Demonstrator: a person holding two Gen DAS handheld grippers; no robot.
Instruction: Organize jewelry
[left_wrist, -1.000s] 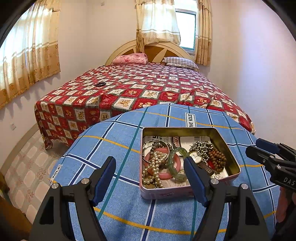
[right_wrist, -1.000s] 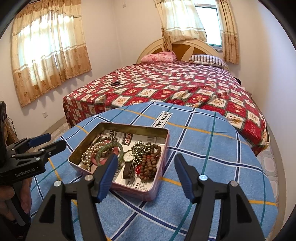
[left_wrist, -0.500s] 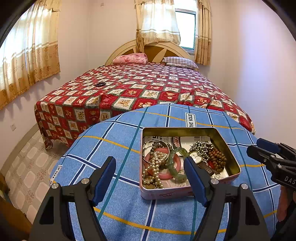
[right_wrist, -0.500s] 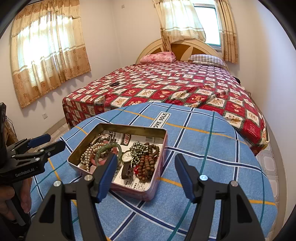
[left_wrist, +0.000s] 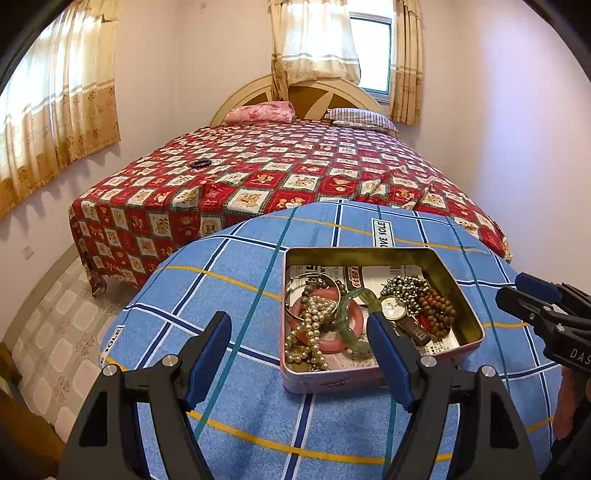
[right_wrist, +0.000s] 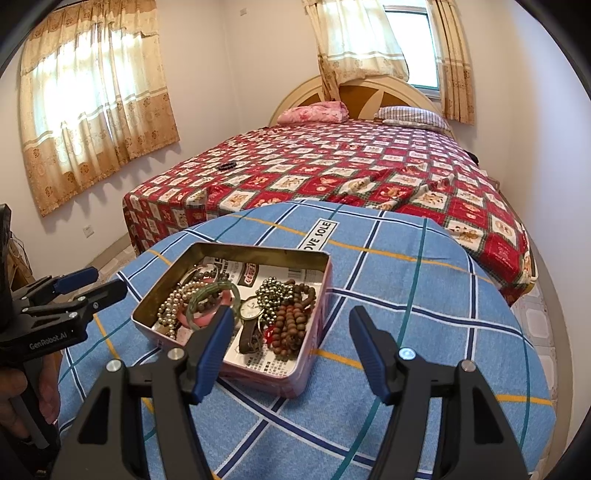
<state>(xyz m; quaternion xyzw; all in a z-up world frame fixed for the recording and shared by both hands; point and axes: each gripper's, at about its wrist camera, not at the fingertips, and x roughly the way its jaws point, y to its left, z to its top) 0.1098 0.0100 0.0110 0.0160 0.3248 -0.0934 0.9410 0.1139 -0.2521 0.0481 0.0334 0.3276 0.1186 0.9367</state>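
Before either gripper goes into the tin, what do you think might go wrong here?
The pearl strand lies tangled over the pink bangle and green bangle, so lifting one may drag the others out. The tin sits loose on the blue cloth and could slide if an open finger bumps its wall.

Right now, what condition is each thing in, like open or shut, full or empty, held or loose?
Tin: lid off, sitting flat on the blue checked cloth.
Green bangle: loose in the tin, leaning on the pink ring.
Pearl strand: heaped, untouched.
Watch: lying in the tin.
Brown beads: piled beside the watch.
Left gripper: open, empty.
Right gripper: open, empty.
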